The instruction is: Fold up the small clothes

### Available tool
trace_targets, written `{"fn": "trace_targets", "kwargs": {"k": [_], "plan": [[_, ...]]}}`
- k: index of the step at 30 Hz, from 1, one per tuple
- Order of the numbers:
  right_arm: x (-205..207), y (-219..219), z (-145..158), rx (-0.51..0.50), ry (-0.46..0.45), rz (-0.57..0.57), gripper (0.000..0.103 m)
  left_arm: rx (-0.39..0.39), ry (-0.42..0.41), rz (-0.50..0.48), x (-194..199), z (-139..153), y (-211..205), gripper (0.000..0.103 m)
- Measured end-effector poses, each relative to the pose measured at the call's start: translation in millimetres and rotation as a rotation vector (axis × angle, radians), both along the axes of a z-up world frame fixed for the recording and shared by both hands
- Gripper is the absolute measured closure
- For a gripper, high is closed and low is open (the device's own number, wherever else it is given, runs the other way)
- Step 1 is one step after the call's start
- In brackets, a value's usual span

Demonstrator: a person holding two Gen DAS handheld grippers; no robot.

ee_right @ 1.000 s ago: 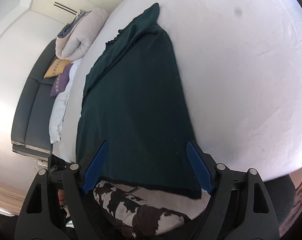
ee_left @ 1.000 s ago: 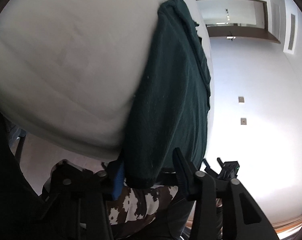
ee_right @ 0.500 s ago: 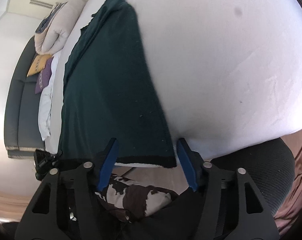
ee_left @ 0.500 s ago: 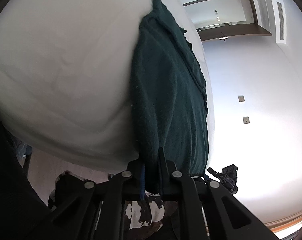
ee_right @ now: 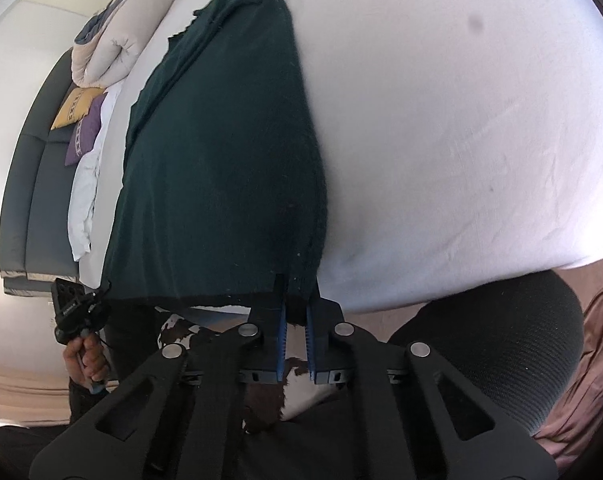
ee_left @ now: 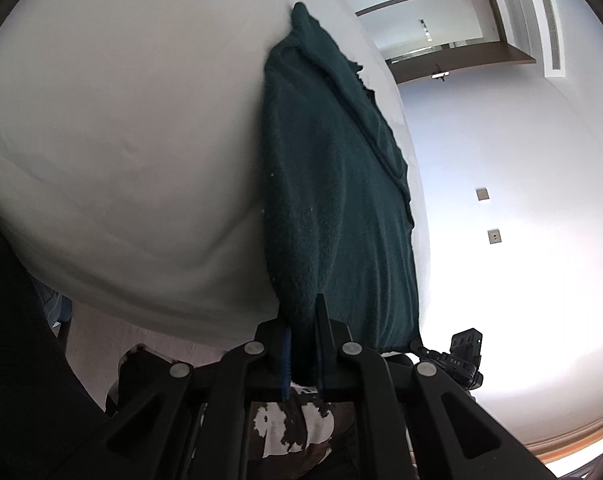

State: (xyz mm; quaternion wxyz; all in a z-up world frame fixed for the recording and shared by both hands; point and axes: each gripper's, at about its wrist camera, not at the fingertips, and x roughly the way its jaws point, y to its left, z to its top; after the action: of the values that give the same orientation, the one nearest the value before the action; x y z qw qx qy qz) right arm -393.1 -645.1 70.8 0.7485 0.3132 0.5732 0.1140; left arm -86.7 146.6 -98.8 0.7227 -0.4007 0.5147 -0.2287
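Note:
A dark green garment (ee_left: 333, 184) lies spread flat on the white bed (ee_left: 133, 128), its hem at the near edge. My left gripper (ee_left: 303, 318) is shut on the left hem corner, with cloth bunched between its pads. In the right wrist view the same garment (ee_right: 221, 152) runs away from me. My right gripper (ee_right: 297, 298) is at the right hem corner, its jaws closing tight, and the blue pads (ee_right: 282, 332) press on the cloth. A hand (ee_right: 87, 360) holds the left gripper's handle at the far left of that view.
A rolled beige duvet (ee_right: 113, 52), a yellow pillow (ee_right: 75, 106) and a purple pillow (ee_right: 87, 132) sit at the bed's far end by a grey headboard (ee_right: 29, 184). A dark mesh chair (ee_right: 501, 340) stands near right. Brown-and-white patterned fabric (ee_left: 293, 428) is below the grippers.
Both grippers went from open around the hem to shut on its corners. The left closed first and has risen a little with the cloth; the right closed in the last half second.

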Motion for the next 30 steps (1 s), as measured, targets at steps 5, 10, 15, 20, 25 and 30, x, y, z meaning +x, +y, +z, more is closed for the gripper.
{"fn": "trace_targets", "kwargs": {"k": [5, 10, 15, 20, 25, 30], "plan": [[5.8, -0.2, 19.7, -0.024, -0.061, -0.002, 0.097, -0.007, -0.025, 0.015, -0.4, 8.3, 8.2, 0.095], [10.0, 0.7, 36.1, -0.033, -0.102, -0.013, 0.098, -0.020, -0.043, 0.021, -2.1, 16.1, 15.2, 0.095], [9.6, 3.8, 54.9, -0.015, -0.155, -0.015, 0.098, -0.045, -0.064, 0.034, -2.9, 26.9, 17.6, 0.095], [19.1, 7.2, 76.4, 0.040, -0.226, -0.032, 0.098, -0.099, -0.089, 0.071, 3.2, 37.5, 24.2, 0.095], [41.0, 11.4, 93.2, 0.094, -0.287, -0.046, 0.098, -0.137, -0.131, 0.090, 22.5, 52.6, 25.7, 0.095], [63.9, 12.9, 98.1, 0.110, -0.314, -0.084, 0.098, -0.214, -0.158, 0.123, 46.4, 63.8, 30.6, 0.095]]}}
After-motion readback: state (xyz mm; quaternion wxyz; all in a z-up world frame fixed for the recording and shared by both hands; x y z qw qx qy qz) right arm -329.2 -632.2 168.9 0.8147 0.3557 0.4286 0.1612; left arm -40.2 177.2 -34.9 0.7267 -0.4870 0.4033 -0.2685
